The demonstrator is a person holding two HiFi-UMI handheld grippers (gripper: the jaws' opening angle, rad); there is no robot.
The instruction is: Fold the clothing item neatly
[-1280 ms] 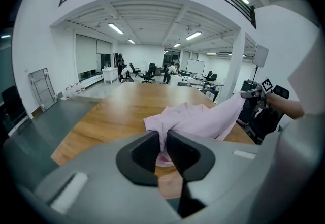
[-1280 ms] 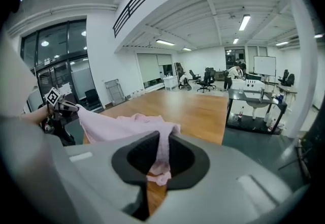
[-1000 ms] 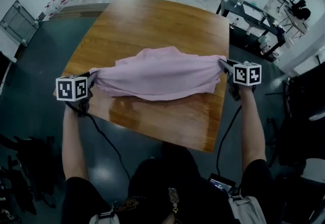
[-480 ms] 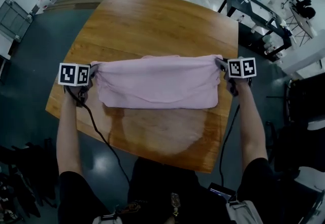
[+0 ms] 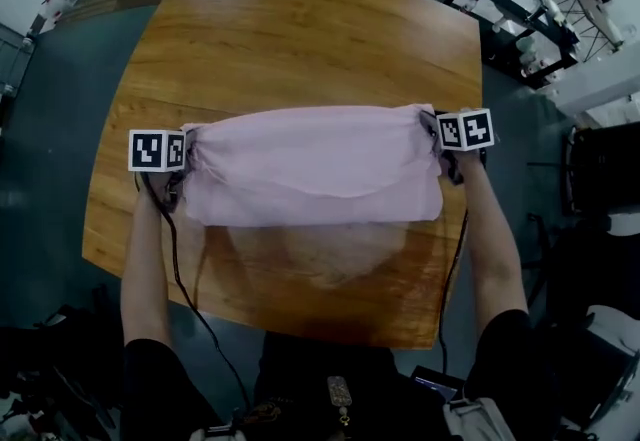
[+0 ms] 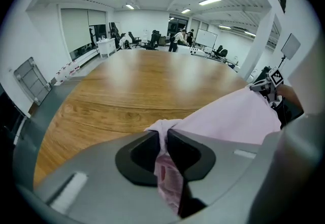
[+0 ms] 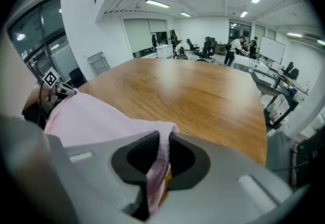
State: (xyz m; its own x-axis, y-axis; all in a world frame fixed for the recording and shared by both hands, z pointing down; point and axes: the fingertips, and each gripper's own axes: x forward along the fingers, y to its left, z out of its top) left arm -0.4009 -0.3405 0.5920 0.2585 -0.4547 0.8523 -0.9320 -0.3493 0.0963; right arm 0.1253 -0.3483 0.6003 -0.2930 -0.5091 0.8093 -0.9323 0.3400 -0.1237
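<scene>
Fluorescent strips are lighting a large open workroom, where a wooden table is standing on a dark floor. Office chairs and a few people are showing beyond the table's far end. A pink garment is stretching as a wide band across the middle of the table, from near its left side to near its right edge. The top hem is running almost straight, and a soft curved fold is crossing the lower part. Whether the lower edge is touching the tabletop is not clear from above. The left gripper is clamping one bunched corner of the garment over the table's left side, its dark jaws pressing together on the cloth, which is spilling down between them. The right gripper is pinching the opposite corner over the table's right edge in the same way, with a strip of pink fabric hanging through its closed jaws. Both forearms are reaching out from the table's near edge, and a black cable is trailing back from the left side across the table's near corner.
</scene>
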